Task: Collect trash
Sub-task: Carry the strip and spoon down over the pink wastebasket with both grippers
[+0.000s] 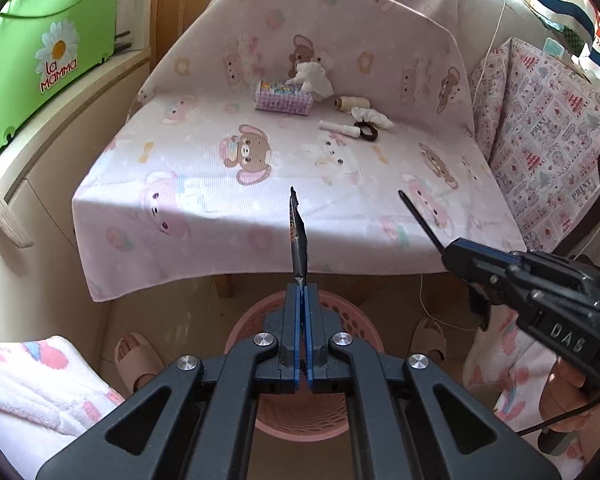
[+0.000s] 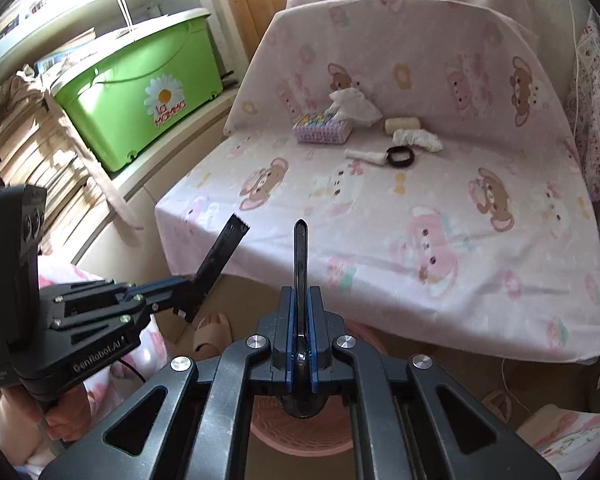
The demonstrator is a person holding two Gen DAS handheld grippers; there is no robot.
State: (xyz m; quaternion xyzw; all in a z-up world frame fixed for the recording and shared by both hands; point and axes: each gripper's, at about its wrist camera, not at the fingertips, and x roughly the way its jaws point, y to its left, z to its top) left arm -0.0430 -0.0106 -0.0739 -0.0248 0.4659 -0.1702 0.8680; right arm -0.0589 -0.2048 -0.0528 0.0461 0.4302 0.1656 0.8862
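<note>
**Both grippers clamp dark scraps above the pink basket**

The left gripper (image 1: 301, 292) is closed on a dark serrated wrapper (image 1: 298, 236) standing upright from its tips. The right gripper (image 2: 301, 296) pinches a slim black strip (image 2: 300, 256). Both hang over the pink basket (image 1: 352, 320) below. Crumpled tissues (image 1: 374, 118) lie far across the table's cloth (image 1: 180, 184).
</note>
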